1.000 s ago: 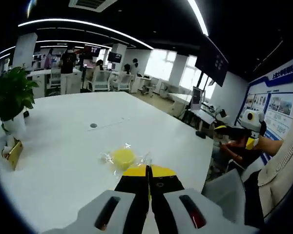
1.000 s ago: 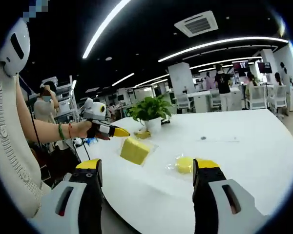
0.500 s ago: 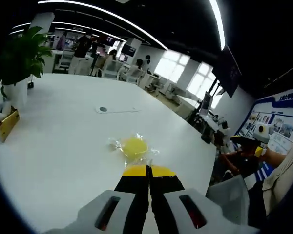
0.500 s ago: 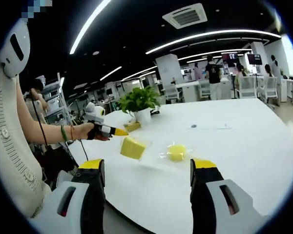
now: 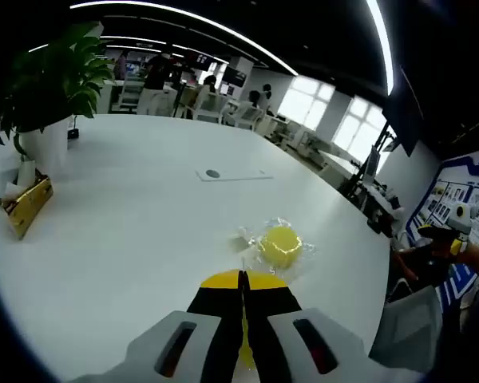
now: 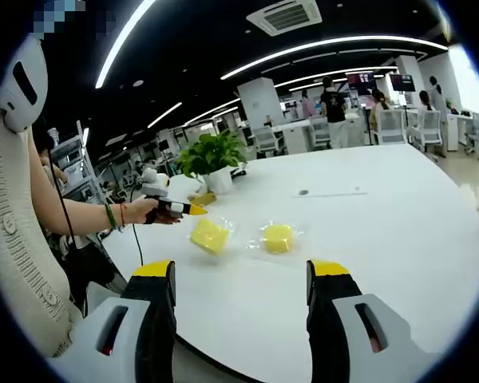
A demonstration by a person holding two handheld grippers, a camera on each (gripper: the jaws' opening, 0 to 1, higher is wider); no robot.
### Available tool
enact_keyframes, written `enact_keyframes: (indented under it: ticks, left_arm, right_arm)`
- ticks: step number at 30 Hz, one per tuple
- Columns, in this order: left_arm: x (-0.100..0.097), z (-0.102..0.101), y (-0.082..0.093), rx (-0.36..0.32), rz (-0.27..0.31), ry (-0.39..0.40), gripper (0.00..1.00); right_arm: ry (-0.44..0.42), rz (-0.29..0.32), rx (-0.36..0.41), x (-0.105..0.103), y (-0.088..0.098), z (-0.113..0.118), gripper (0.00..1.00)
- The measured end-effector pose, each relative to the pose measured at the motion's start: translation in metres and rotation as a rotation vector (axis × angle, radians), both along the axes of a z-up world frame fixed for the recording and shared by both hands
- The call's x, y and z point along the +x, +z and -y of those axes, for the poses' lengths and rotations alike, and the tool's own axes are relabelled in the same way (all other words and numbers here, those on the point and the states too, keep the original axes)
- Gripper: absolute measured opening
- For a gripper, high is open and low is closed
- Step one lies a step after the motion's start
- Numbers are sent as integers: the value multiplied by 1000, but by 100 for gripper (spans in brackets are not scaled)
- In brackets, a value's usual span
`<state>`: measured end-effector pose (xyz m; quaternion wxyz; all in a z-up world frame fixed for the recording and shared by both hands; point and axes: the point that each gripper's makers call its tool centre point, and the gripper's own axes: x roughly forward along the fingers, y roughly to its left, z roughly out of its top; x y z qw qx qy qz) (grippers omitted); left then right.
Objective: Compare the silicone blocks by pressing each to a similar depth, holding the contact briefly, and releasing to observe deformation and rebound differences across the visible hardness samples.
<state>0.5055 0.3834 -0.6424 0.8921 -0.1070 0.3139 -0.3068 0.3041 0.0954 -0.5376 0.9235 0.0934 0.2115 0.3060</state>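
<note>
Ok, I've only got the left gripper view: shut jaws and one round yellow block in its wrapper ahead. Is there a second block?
Observer: Yes. The right gripper view shows a square yellow block in clear wrap, beside the round yellow block.
Operator: Is my tip on it?
Observer: The left gripper is just above its upper edge; I cannot tell if they touch.
Operator: And the other gripper?
Observer: The right gripper is open, jaws wide apart, holding nothing.
</note>
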Motion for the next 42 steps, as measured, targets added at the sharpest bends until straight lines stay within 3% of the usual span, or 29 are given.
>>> enact_keyframes:
  ticks: [8, 14, 21, 34, 38, 42]
  left_arm:
    - [11, -13, -48, 60, -82, -13, 0]
    - [13, -16, -60, 59, -96, -10, 0]
    - [18, -23, -81, 138, -84, -44, 0]
    - [26, -28, -78, 106, -56, -23, 2]
    - [28, -33, -76, 116, -39, -1, 21]
    - [28, -39, -72, 141, -23, 21, 30]
  right_arm:
    - [-21, -30, 10, 7, -10, -1, 59]
    - [-27, -52, 11, 11, -14, -4, 59]
    - [-24, -48, 6, 19, -11, -5, 59]
    - [-12, -62, -1, 20, -18, -11, 59]
    - [1, -67, -11, 18, -19, -13, 59]
    - [13, -63, -9, 17, -18, -15, 58]
